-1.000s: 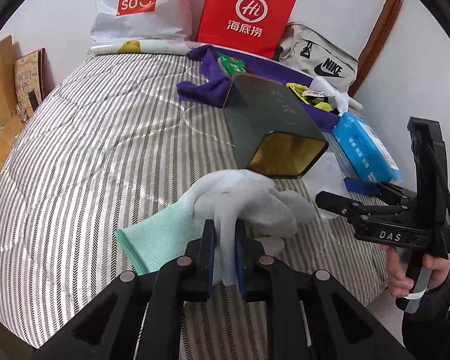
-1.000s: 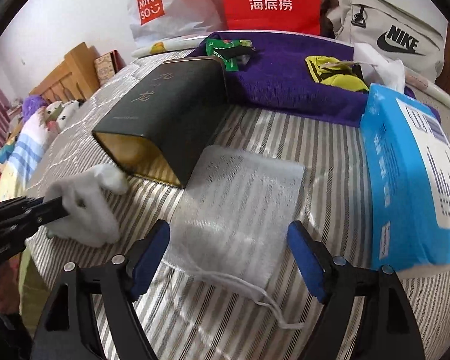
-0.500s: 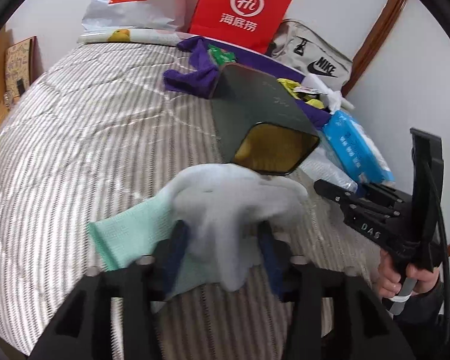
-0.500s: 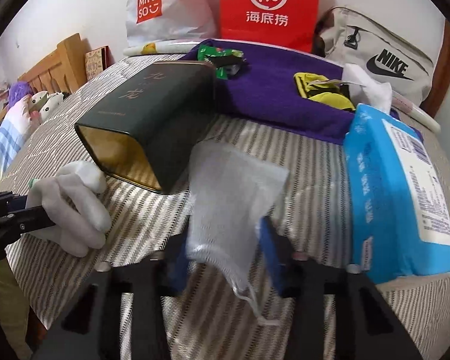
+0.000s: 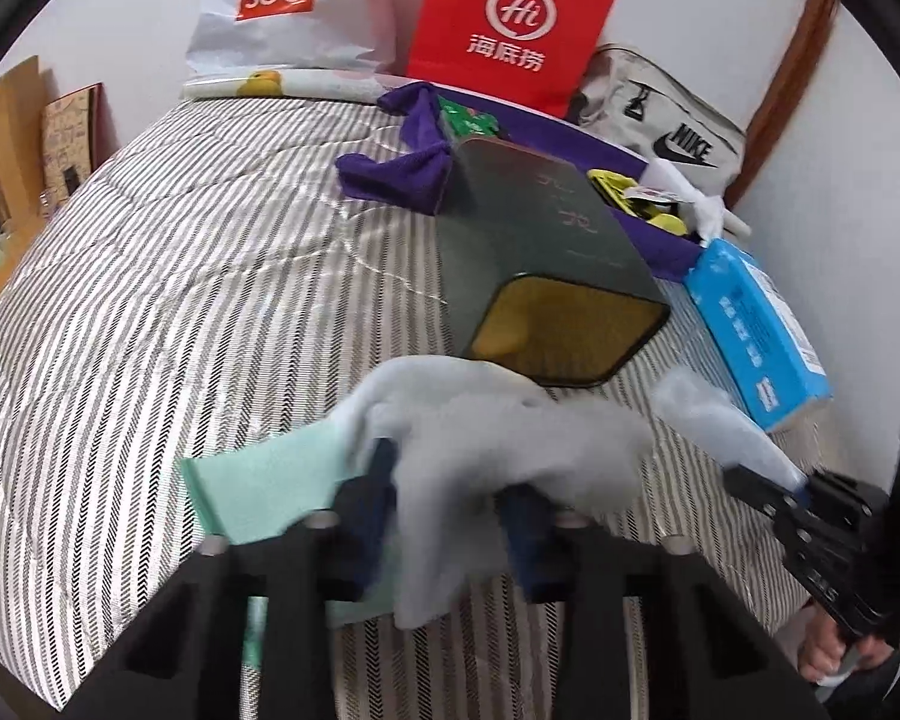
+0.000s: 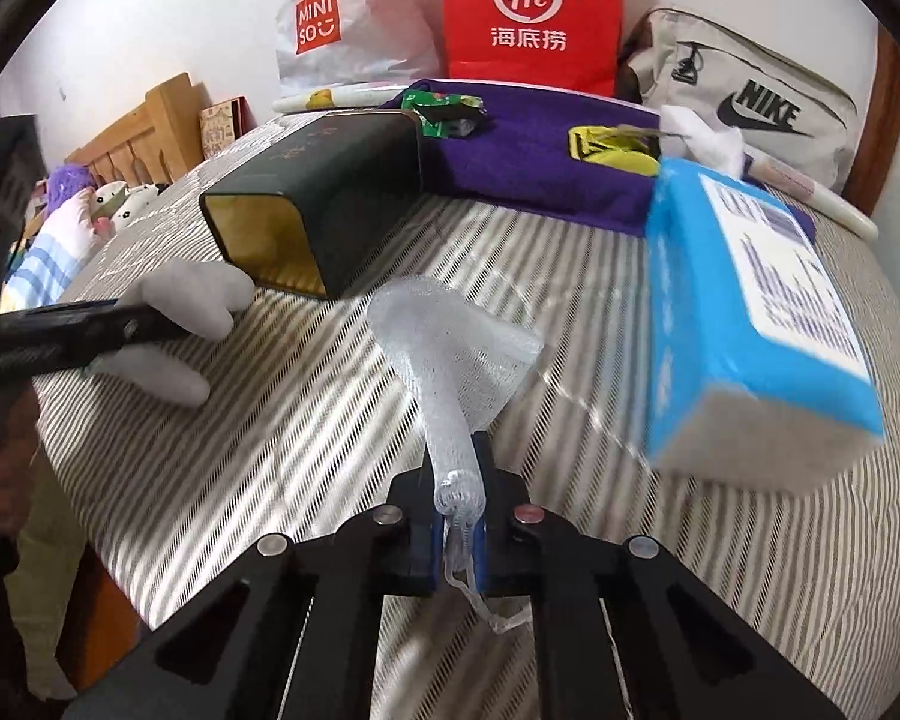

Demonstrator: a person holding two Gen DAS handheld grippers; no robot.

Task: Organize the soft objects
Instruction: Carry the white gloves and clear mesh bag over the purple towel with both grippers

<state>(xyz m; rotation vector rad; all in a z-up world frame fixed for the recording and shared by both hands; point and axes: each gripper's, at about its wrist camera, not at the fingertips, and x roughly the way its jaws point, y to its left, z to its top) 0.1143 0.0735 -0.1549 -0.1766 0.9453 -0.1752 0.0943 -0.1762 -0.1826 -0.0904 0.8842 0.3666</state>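
A white glove with a mint-green cuff [image 5: 486,420] lies bunched on the striped quilt, just in front of the mouth of a dark green tin box [image 5: 546,276] that lies on its side, gold inside. My left gripper [image 5: 450,486] has the glove wadded between its fingers and its jaws are closing on it. In the right wrist view the same glove [image 6: 192,300] sits beside the tin [image 6: 330,198]. My right gripper [image 6: 457,468] is shut on the narrow end of a translucent white mesh pouch [image 6: 450,336], whose drawstring trails down between the fingers.
A blue tissue pack [image 6: 750,300] lies close on the right of the pouch. A purple towel [image 6: 540,162] with small wrappers on it, a red paper bag [image 6: 528,6], a white Miniso bag [image 6: 330,18] and a Nike bag [image 6: 750,102] line the far side. The quilt's edge drops off in front.
The left jaws let go of the glove's thin edge, opened wide and closed again around a thicker bunch. The right jaws closed on the flat mesh pouch and gathered it into a narrow neck.
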